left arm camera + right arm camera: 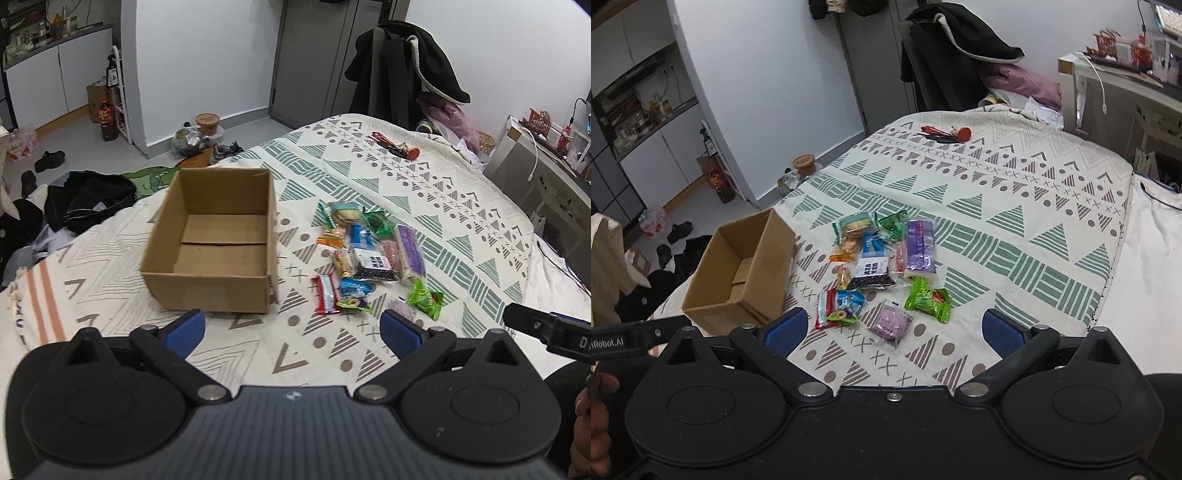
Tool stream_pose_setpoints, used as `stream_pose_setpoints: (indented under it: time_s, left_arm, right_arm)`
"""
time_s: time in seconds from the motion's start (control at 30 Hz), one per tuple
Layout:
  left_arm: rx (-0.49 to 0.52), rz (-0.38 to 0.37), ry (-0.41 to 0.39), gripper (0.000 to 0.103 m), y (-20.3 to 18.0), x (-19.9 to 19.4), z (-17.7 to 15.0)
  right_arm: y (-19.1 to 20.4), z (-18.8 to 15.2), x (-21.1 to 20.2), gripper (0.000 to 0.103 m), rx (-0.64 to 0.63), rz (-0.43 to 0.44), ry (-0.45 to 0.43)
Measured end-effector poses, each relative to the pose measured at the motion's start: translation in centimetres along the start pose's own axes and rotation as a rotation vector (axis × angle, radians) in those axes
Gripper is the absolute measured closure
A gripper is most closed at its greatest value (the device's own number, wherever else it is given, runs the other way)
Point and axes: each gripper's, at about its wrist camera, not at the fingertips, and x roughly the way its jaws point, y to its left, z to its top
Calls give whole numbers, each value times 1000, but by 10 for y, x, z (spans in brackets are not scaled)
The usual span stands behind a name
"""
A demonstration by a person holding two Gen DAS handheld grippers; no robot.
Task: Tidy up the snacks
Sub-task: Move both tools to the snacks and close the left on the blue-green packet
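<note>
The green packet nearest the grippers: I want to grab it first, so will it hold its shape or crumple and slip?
The green packet looks puffy with crimped ends, so it will probably crumple under the fingers. Its glossy film may be slippery. It looks light and lies flat on the bedspread, so rolling seems unlikely.

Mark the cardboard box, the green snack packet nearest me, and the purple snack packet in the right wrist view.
cardboard box (737,275): right wrist view, on its inner floor.
green snack packet (928,300): right wrist view, middle of the wrapper.
purple snack packet (892,324): right wrist view, middle of the wrapper.

left tongs (292,331): spread, empty | right tongs (894,331): spread, empty
</note>
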Motion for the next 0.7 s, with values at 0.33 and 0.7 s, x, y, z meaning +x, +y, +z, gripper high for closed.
stream_pose_setpoints:
  time_s: [0.33, 0.7]
  left_arm:
    - [9, -44, 1, 7, -21, 30, 9]
    - [-5, -72, 39, 16, -40, 80, 13]
  right_arm:
    - [-22, 9, 32, 15, 99, 7, 37]
    - [-35, 9, 63, 18, 174, -6, 57]
